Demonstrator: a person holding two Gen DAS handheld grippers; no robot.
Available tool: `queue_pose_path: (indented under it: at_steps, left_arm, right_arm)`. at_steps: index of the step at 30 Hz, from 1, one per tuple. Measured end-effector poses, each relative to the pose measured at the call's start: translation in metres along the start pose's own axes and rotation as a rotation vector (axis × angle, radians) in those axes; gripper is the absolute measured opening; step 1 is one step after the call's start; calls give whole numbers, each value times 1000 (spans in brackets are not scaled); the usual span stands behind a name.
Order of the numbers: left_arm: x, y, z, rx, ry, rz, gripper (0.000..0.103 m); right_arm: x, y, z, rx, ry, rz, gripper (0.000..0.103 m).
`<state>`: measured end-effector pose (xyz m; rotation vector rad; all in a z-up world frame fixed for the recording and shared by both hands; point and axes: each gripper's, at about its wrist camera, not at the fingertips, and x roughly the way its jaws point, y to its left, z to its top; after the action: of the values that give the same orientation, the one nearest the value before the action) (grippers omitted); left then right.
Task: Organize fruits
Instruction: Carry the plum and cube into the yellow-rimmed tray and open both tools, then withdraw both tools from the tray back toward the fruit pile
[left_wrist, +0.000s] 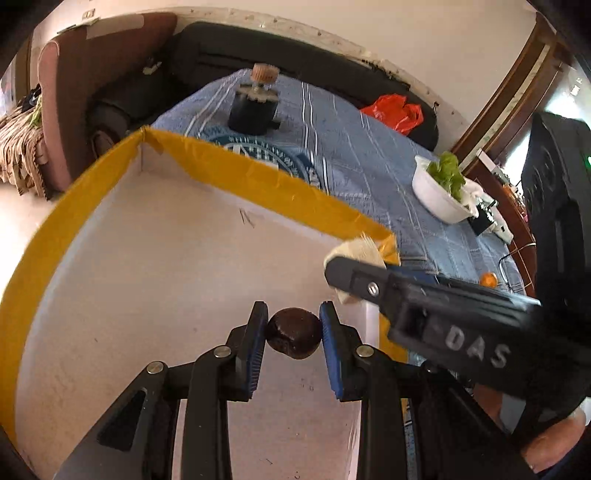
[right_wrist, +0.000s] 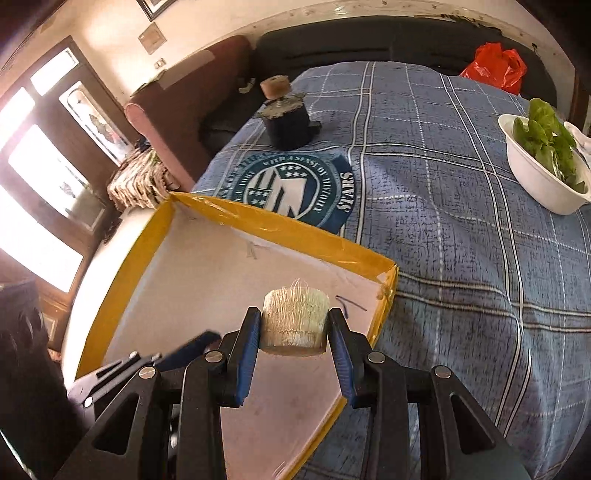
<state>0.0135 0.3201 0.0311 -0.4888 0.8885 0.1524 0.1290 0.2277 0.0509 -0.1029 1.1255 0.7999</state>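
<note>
My left gripper is shut on a dark brown round fruit, held over the white floor of a shallow tray with a yellow rim. My right gripper is shut on a pale fibrous chunk of fruit, above the right corner of the same tray. In the left wrist view the right gripper reaches in from the right with that pale chunk at its tip, close beside my left fingers. A small orange fruit lies on the cloth behind the right gripper.
A blue checked cloth covers the table. On it stand a dark cylinder with a cork-like top and a white bowl of green leaves. A red bag lies on the dark sofa behind. A person's hand shows at lower right.
</note>
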Motion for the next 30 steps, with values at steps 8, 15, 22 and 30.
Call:
queue_pose_path:
  at_steps: [8,15,22,30]
  left_arm:
    - [8,-1,-4,12,27,29,28]
    - [7,-1,-5,13,25,17,36]
    - [5,-4,-6,20,10,38,50]
    - [4,-6,-6,32,3,52,59]
  right_arm:
    - [14,9,1,-43,2,-38,41]
    - [17,12,1,-66,-6,-68,41]
    - [15,12,-1,-57,-4,-55,41]
    - [-3,3,-5,-28,-32,-10,49]
